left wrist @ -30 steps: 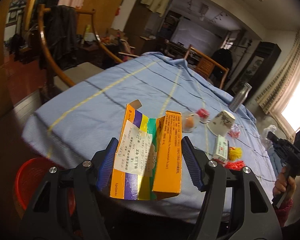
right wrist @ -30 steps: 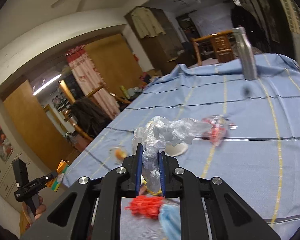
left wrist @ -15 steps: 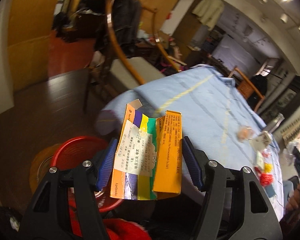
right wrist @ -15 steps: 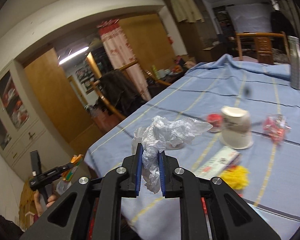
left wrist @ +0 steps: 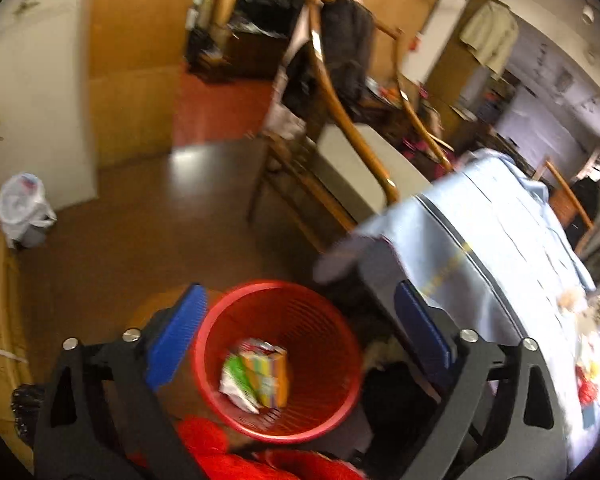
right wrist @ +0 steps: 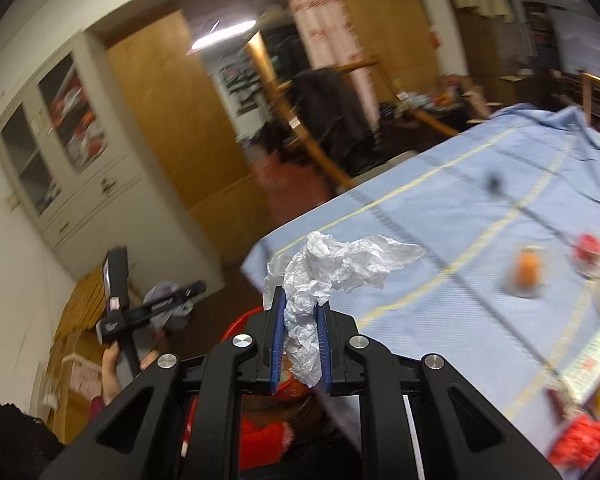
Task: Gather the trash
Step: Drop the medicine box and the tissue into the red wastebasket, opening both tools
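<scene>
Crumpled white plastic bag [right wrist: 324,276]: clamped in right claw [right wrist: 300,338], beside blue-clothed desk [right wrist: 480,216] edge.
Left claw [left wrist: 296,332] opening, empty, above round red mesh basket [left wrist: 278,364]; its contents blurred.

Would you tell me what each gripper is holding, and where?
Right gripper pinches the crumpled plastic bag by its lower end; left gripper, jaws opening, holds nothing.

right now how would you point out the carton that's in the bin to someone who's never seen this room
Find the blue-clothed table; on the floor by its near corner stands a red mesh wastebasket. Inside lies the orange carton with green, yellow and purple stripes, beside a crumpled white wrapper.
</scene>
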Tool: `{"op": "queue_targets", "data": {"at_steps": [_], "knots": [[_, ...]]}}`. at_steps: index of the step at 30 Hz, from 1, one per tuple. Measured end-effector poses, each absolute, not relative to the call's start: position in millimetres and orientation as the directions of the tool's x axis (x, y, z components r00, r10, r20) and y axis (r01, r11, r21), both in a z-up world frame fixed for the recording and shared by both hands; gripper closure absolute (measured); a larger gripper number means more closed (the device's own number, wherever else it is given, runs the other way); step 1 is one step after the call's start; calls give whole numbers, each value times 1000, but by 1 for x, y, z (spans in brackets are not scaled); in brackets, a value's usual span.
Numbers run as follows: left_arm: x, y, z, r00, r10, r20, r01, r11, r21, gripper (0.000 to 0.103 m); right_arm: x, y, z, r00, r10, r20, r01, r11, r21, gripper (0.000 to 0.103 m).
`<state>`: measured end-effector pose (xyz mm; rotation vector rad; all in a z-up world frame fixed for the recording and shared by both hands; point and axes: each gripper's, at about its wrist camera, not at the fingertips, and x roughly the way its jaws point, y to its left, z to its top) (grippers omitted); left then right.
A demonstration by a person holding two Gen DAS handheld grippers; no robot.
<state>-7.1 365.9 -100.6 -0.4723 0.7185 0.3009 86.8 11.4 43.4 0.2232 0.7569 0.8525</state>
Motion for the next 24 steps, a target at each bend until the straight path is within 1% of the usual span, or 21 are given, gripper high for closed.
{"op": "queue_targets", "data": {"at_steps": [6,12,14,15,16,17,21,24], "knots": [[-21,390,-105,714,165,-680,-477,826,-300,8,86,93,34,264,789,-555,-685,559,468,88],[-20,409,-116,672,233,-703,-541,803,-251,8,92,174,20,144,780,-610,-739,494,457,85],[-19,415,-120,666,231,-709,-553,791,-261,8,96,197,12,115,767,-632,-747,486,454,80],[-21,420,-122,667,223,-711,-555,785,-275,8,98,207,8,104,757,-645,-749,486,449,74],[-20,422,-123,666,220,-712,-558,781,-281,8,101,213,5,98,750,-654,-748,489,448,57],[-21,425,-125,665,220,-714,-563,776,-285,8,103,218,1,93,747,-658,-745,491,452,48],[-22,429,-128,647,249,-720,-585,769,-260,8,108,229,-4,82,743,-664,-738,493,461,49],[-21,426,-126,651,242,-720,-577,774,-261,8,110,225,-2,110,742,-661,-736,508,448,49]]}}
